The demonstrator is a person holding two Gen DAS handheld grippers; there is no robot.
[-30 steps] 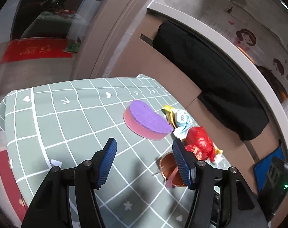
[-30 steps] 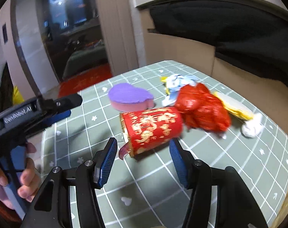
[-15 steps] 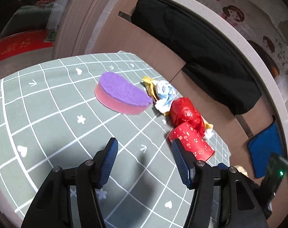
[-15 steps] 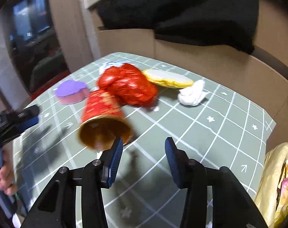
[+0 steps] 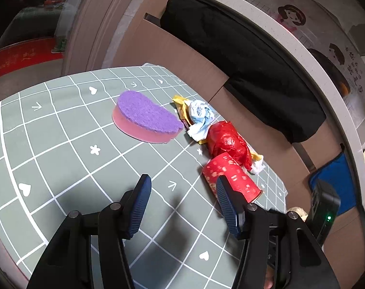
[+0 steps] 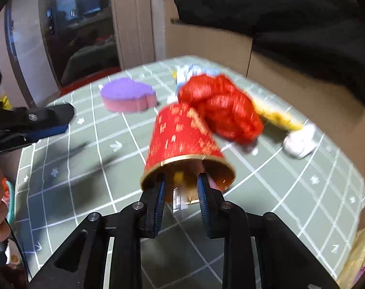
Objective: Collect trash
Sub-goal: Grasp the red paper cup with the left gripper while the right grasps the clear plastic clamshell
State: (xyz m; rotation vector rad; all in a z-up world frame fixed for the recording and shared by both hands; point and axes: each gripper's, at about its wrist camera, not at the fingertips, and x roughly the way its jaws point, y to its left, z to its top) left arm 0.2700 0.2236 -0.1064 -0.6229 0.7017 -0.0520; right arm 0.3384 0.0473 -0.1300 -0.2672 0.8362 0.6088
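Observation:
A red paper cup with gold print (image 6: pixel 182 142) lies on its side on the grey-green grid mat (image 6: pixel 86 192), mouth toward my right gripper (image 6: pixel 180 183). The right fingers are narrowed and reach into the cup's mouth; whether they pinch the rim I cannot tell. The cup also shows in the left wrist view (image 5: pixel 230 175). Behind it lie a crumpled red wrapper (image 6: pixel 221 108), a yellow wrapper (image 6: pixel 279 118), a white paper wad (image 6: pixel 300 139) and a blue-white wrapper (image 5: pixel 199 118). My left gripper (image 5: pixel 182 190) is open and empty above the mat.
A purple-and-pink sponge (image 5: pixel 146 120) lies on the mat's far left part. A cardboard wall (image 5: pixel 182 55) with a black cloth (image 5: pixel 242 48) over it stands behind the table. A yellowish bag (image 6: pixel 361 252) shows at the right edge.
My right gripper has closed in on the cup's mouth and narrowed its fingers. The cup turned from lying crosswise to mouth toward me. My left gripper shifted its view slightly.

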